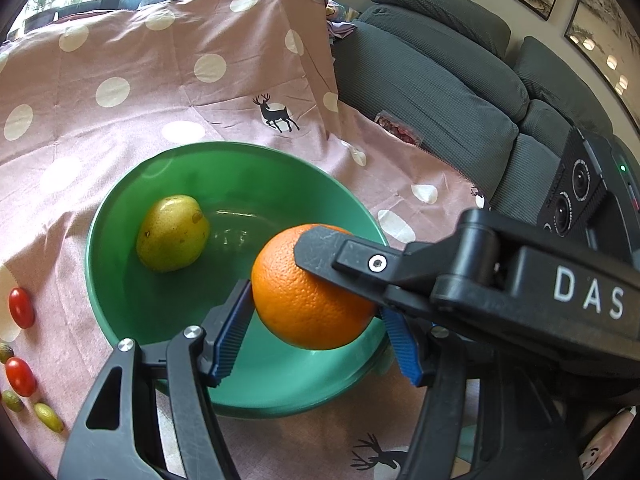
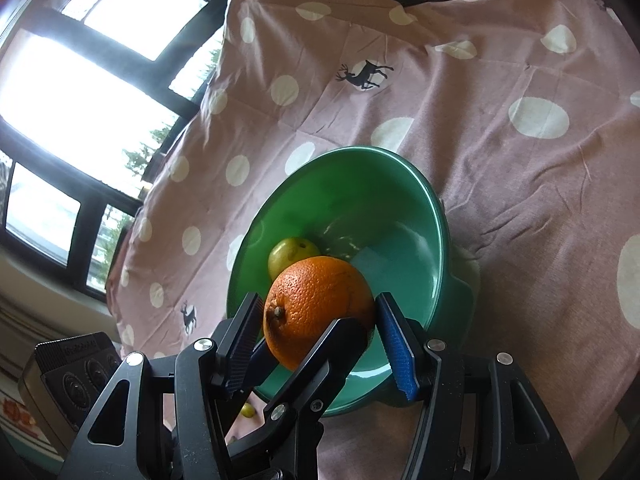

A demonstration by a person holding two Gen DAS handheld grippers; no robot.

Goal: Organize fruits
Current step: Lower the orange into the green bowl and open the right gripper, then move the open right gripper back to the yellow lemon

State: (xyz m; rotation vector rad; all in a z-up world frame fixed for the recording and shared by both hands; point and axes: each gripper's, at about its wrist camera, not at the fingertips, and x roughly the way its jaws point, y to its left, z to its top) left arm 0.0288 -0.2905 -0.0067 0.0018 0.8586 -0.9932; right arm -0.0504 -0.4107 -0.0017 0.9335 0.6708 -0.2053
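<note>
An orange [image 1: 312, 292] hangs over the near side of a green bowl [image 1: 168, 172]. Both grippers close on it from different sides. My left gripper [image 1: 320, 320] has its blue pads against the orange's left and right. My right gripper comes in from the right, one finger [image 1: 320, 248] lying over the top of the orange. In the right wrist view my right gripper [image 2: 320, 332] pinches the orange [image 2: 316, 308], with a left-gripper finger [image 2: 320, 356] crossing in front. A yellow-green pear [image 1: 172, 232] lies in the bowl, also seen in the right wrist view [image 2: 292, 256].
The bowl [image 2: 400, 168] stands on a pink polka-dot cloth [image 1: 160, 92]. Two red cherry tomatoes [image 1: 21, 307] and small olive-green fruits [image 1: 48, 417] lie at the left edge. A grey sofa [image 1: 432, 80] is behind. Windows [image 2: 80, 92] are to the left.
</note>
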